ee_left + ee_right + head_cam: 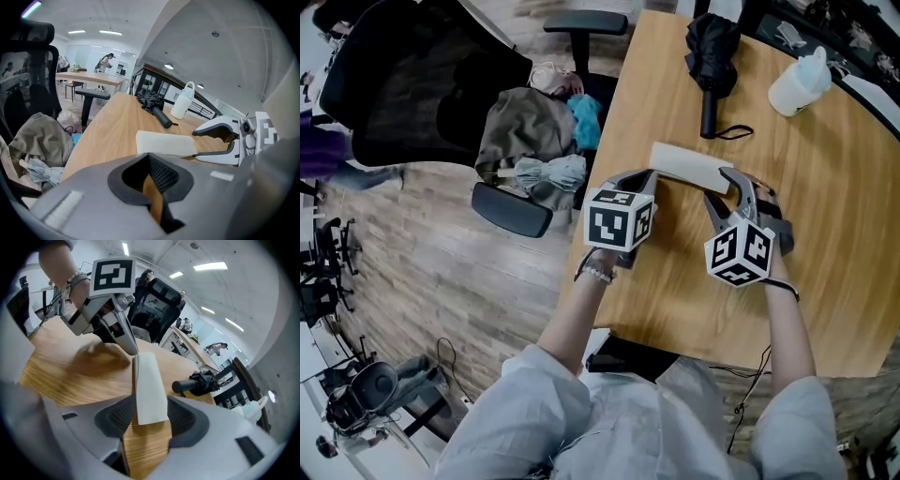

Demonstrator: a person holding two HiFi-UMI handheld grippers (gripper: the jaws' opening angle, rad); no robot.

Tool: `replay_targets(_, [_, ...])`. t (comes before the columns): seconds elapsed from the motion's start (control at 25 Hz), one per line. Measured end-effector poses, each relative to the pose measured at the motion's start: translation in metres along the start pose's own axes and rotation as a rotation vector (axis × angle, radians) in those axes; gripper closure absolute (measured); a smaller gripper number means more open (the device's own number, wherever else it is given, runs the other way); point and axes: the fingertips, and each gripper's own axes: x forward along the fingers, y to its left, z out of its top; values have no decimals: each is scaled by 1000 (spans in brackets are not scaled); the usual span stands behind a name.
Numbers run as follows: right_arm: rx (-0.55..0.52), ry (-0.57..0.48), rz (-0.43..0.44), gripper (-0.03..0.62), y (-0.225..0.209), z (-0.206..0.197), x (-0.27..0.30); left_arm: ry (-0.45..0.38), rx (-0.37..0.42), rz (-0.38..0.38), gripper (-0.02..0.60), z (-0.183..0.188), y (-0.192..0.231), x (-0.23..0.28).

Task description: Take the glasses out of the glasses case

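Held right claw (150, 420) spread loose around near end of glasses case (147, 385), left claw (154, 190) barely parted, empty, alongside.

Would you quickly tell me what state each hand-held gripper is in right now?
Left hand-held gripper: narrowly open, empty.
Right hand-held gripper: open, straddling the glasses case, not gripping.

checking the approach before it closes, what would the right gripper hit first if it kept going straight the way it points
The near end of the white glasses case, which lies between the open jaws of the right gripper; how close is unclear.
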Motion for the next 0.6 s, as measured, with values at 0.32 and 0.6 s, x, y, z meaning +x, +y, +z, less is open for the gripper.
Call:
replay_targets(0.32, [-84, 36, 23, 405, 7, -5, 10, 68, 32, 29, 577, -6, -1, 3])
replay_targets(0.6, [-94, 37, 62, 420, 6, -6, 10, 78, 40, 34, 577, -7, -1, 5])
